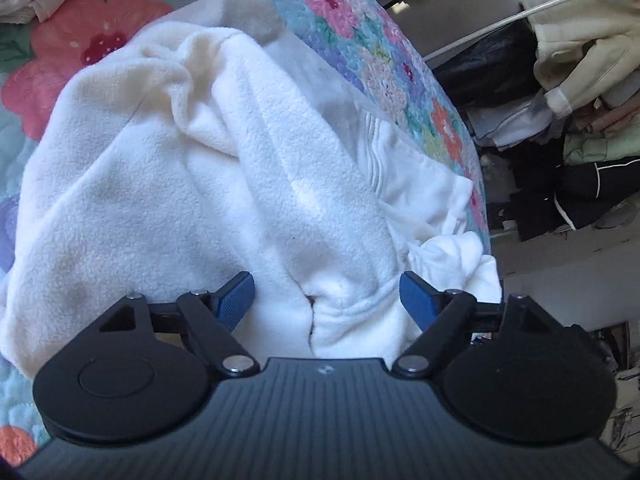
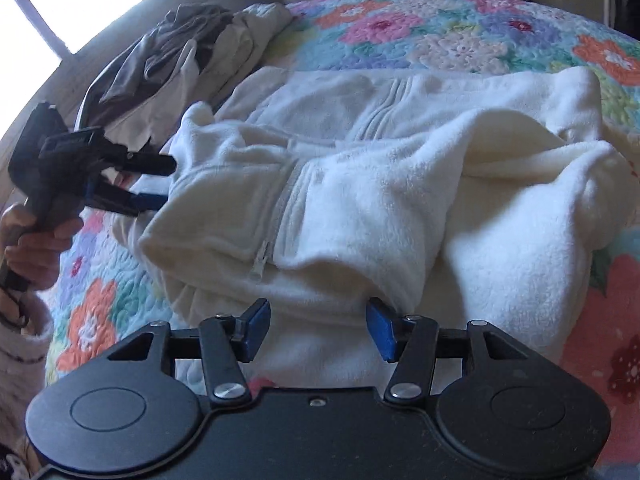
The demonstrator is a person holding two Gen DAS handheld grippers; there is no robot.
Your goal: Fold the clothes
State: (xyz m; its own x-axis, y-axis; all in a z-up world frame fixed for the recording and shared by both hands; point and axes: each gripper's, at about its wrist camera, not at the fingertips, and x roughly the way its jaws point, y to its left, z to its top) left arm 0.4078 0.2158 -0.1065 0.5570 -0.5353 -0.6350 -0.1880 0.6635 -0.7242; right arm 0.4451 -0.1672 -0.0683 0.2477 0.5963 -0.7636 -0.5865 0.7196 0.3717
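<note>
Filling mid-frame, a nubby cream fleece jacket point(image 2: 360, 184) lies bunched on the quilted floral bed point(image 2: 440, 36); both grippers' jaws hang released.

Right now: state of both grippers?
Left gripper: open, nothing held, over the white fleece jacket.
Right gripper: open, nothing held, over the same jacket.

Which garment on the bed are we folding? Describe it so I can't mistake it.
On the flowered quilt, it is the white fleece jacket lying in front of the right gripper. Unlike the grey and beige clothes heaped near the window, it is fluffy and has a zipper.
</note>
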